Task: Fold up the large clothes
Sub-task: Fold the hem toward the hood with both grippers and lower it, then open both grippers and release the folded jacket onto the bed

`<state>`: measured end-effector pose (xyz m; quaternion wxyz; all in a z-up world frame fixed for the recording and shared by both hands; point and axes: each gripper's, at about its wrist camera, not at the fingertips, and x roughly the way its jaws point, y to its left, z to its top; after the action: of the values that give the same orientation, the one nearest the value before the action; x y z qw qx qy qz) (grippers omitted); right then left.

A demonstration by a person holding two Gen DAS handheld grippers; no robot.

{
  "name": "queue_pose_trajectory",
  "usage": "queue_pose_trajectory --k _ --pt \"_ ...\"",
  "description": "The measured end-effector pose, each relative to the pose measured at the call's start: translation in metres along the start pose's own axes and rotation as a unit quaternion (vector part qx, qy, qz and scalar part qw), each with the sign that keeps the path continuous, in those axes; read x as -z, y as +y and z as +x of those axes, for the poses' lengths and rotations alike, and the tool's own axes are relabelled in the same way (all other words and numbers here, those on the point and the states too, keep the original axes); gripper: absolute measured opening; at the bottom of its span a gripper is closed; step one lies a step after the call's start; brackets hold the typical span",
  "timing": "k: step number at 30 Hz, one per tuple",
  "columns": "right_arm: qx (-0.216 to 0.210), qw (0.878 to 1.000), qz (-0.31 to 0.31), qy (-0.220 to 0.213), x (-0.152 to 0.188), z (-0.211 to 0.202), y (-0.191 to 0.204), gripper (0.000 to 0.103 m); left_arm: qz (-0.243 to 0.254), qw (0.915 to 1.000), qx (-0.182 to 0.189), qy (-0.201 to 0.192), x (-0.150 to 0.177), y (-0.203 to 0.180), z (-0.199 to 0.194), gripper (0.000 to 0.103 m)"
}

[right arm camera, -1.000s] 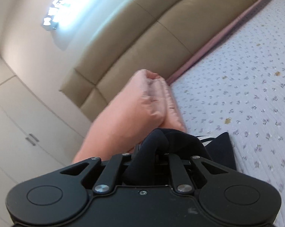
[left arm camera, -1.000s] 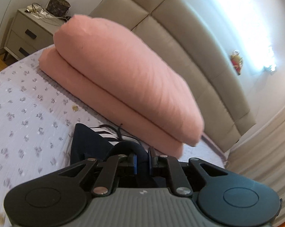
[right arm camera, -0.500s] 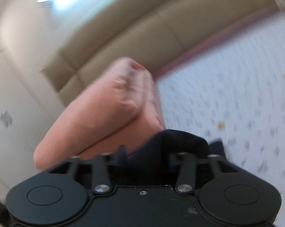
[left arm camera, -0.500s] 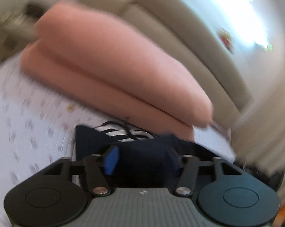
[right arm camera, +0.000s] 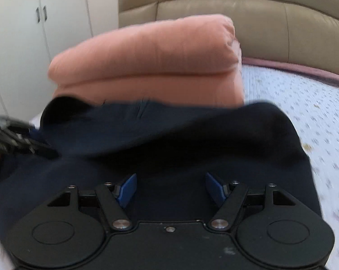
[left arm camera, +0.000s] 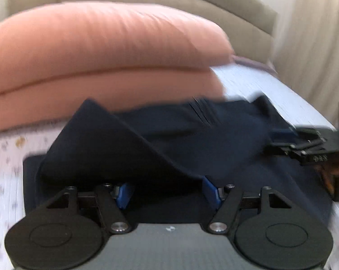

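Note:
A dark navy garment (left arm camera: 169,139) lies folded over on the flowered bedsheet (left arm camera: 5,180), just in front of both grippers; it also fills the right wrist view (right arm camera: 169,135). My left gripper (left arm camera: 168,191) is open, its blue pads (left arm camera: 211,190) spread apart, with a fold of the garment draped over them. My right gripper (right arm camera: 170,189) is open and empty over the cloth. Each gripper shows at the edge of the other's view: the right one (left arm camera: 304,144), the left one (right arm camera: 14,135).
A folded pink duvet (left arm camera: 102,51) lies right behind the garment, also in the right wrist view (right arm camera: 151,60). A beige padded headboard (right arm camera: 237,13) stands behind it. White wardrobe doors (right arm camera: 34,33) are at left. A curtain (left arm camera: 315,33) hangs at right.
Both grippers were shut on the navy garment, then opened and let it go. The garment has dropped onto the bed and both views have swung to face the duvet.

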<state>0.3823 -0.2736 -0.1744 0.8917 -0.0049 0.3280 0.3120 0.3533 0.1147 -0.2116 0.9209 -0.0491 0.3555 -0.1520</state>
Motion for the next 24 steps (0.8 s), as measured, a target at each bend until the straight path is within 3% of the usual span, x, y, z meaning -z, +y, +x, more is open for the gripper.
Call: queue_pose_trajectory --k 2,4,7,12,14,16,18,20,22,24 --pt "0.026 0.999 0.037 -0.014 -0.016 0.02 -0.008 0.083 -0.036 0.9986 -0.027 -0.028 -0.01 0.008 0.013 0.071" --pt "0.043 0.997 0.07 -0.014 -0.028 0.038 -0.02 0.086 -0.055 0.9973 -0.038 -0.03 -0.013 0.02 0.029 0.071" --pt "0.08 0.994 0.081 0.0 -0.025 0.064 -0.037 0.087 -0.037 0.9976 -0.016 -0.056 -0.001 0.032 0.03 0.072" --pt "0.063 0.986 0.154 -0.027 -0.015 0.051 -0.06 0.083 -0.131 0.9863 -0.03 -0.096 0.001 0.067 0.01 0.071" --pt "0.084 0.98 0.177 -0.04 -0.016 0.043 -0.063 0.083 -0.165 0.9778 -0.069 -0.108 -0.004 0.078 0.003 0.074" --pt "0.106 0.972 0.204 -0.058 -0.014 0.033 -0.066 0.085 -0.179 0.9752 -0.075 -0.106 -0.007 0.078 -0.001 0.076" --pt "0.104 0.97 0.211 -0.064 -0.015 0.023 -0.06 0.089 -0.154 0.9802 -0.071 -0.102 -0.008 0.065 -0.012 0.089" --pt "0.098 0.979 0.169 -0.064 -0.018 0.01 -0.043 0.09 -0.107 0.9883 -0.044 -0.099 -0.01 0.044 -0.023 0.103" --pt "0.053 0.993 0.093 -0.057 -0.02 0.004 -0.021 0.094 -0.051 0.9952 0.011 -0.083 -0.017 0.018 -0.027 0.103" --pt "-0.005 0.999 0.029 -0.033 -0.022 -0.003 -0.001 0.097 0.011 0.9974 0.054 -0.047 -0.022 -0.012 -0.021 0.103"
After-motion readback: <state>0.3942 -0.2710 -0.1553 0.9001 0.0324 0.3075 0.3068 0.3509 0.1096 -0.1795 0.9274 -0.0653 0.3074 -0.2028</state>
